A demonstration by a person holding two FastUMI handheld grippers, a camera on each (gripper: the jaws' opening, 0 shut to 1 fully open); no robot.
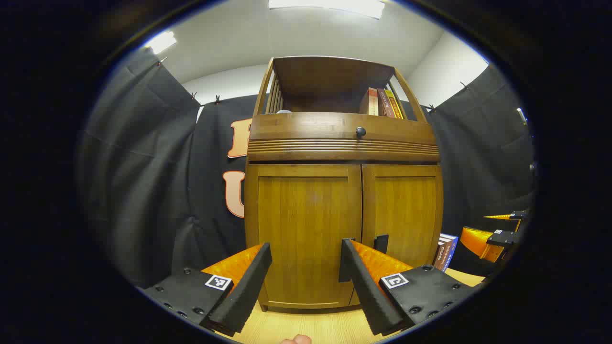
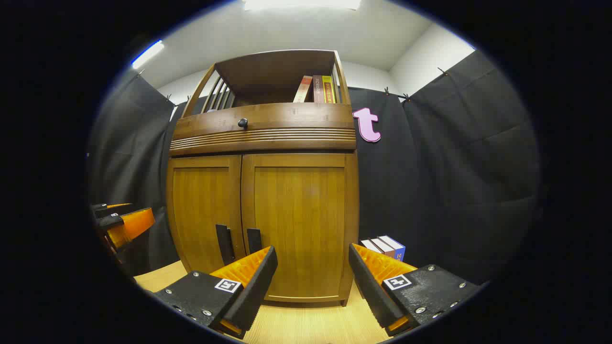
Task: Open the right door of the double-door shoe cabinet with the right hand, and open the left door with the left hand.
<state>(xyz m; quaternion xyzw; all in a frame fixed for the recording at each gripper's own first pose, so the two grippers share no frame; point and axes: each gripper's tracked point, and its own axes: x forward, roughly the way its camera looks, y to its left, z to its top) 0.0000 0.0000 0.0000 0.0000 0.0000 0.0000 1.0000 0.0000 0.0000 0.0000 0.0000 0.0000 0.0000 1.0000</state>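
Observation:
The wooden shoe cabinet (image 1: 342, 143) stands on a light wood surface with both doors shut. In the left gripper view my left gripper (image 1: 306, 248) is open, facing the left door (image 1: 306, 229) a short way off; its right finger covers part of that door's dark handle (image 1: 345, 258). The right door (image 1: 404, 215) carries its own handle (image 1: 381, 242). In the right gripper view my right gripper (image 2: 313, 253) is open before the right door (image 2: 299, 220), apart from it. Both handles (image 2: 223, 243) (image 2: 254, 240) sit low by the centre seam, left of its fingers.
A drawer with a round knob (image 1: 360, 131) runs above the doors, and an open shelf on top holds books (image 2: 318, 89). More books (image 2: 385, 246) stand on the surface right of the cabinet. Black cloth hangs behind and on both sides.

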